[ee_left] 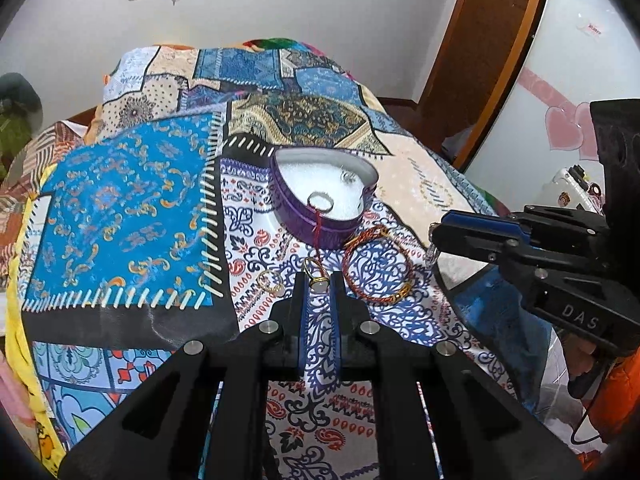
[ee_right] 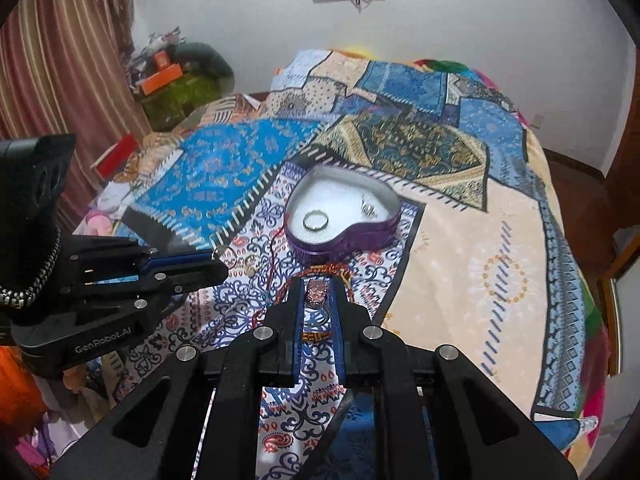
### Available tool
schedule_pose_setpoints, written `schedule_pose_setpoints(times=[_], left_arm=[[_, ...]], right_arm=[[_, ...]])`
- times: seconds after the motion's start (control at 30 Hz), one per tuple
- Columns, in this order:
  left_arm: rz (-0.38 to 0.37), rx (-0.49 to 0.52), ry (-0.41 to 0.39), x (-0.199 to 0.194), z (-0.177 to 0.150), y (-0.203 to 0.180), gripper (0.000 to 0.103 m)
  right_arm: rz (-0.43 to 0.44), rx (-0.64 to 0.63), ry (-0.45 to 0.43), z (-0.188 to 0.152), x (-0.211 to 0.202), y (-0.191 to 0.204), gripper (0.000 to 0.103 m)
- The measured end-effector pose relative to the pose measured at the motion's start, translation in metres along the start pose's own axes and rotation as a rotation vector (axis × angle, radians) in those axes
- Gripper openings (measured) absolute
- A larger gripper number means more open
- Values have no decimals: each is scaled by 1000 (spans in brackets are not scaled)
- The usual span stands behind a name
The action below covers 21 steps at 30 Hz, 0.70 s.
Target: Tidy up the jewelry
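Note:
A purple heart-shaped box (ee_left: 320, 232) (ee_right: 352, 240) with white lining sits on the patterned bedspread; a silver ring (ee_left: 320, 201) (ee_right: 315, 220) and a small silver piece (ee_left: 348, 177) (ee_right: 368, 210) lie inside. My left gripper (ee_left: 319, 286) (ee_right: 218, 258) is shut on a gold ring (ee_left: 316, 276). Another gold ring (ee_left: 270, 281) lies left of it. A red-and-gold bracelet (ee_left: 378, 266) lies right of it. My right gripper (ee_right: 318, 292) (ee_left: 434, 246) is shut on a ring with a pink stone (ee_right: 317, 294), above the bracelet.
A thin red thread (ee_left: 319, 232) hangs over the box's front wall onto the bedspread (ee_left: 120, 208). The bed's right edge drops toward a wooden door (ee_left: 480, 40). Clutter and a curtain (ee_right: 60, 60) stand at the bed's left side.

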<state>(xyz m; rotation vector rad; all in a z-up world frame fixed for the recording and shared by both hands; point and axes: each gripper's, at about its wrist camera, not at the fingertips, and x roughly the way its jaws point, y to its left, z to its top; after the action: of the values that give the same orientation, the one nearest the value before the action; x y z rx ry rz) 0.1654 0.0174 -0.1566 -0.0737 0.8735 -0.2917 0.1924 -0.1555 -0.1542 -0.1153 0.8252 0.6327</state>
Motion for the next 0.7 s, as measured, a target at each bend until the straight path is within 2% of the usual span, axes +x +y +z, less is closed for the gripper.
schedule_pose_setpoints(times=[0.7], left_arm=[[29, 15, -103, -22, 35, -4, 8]], right_arm=[[-20, 18, -105, 24, -16, -7, 11]])
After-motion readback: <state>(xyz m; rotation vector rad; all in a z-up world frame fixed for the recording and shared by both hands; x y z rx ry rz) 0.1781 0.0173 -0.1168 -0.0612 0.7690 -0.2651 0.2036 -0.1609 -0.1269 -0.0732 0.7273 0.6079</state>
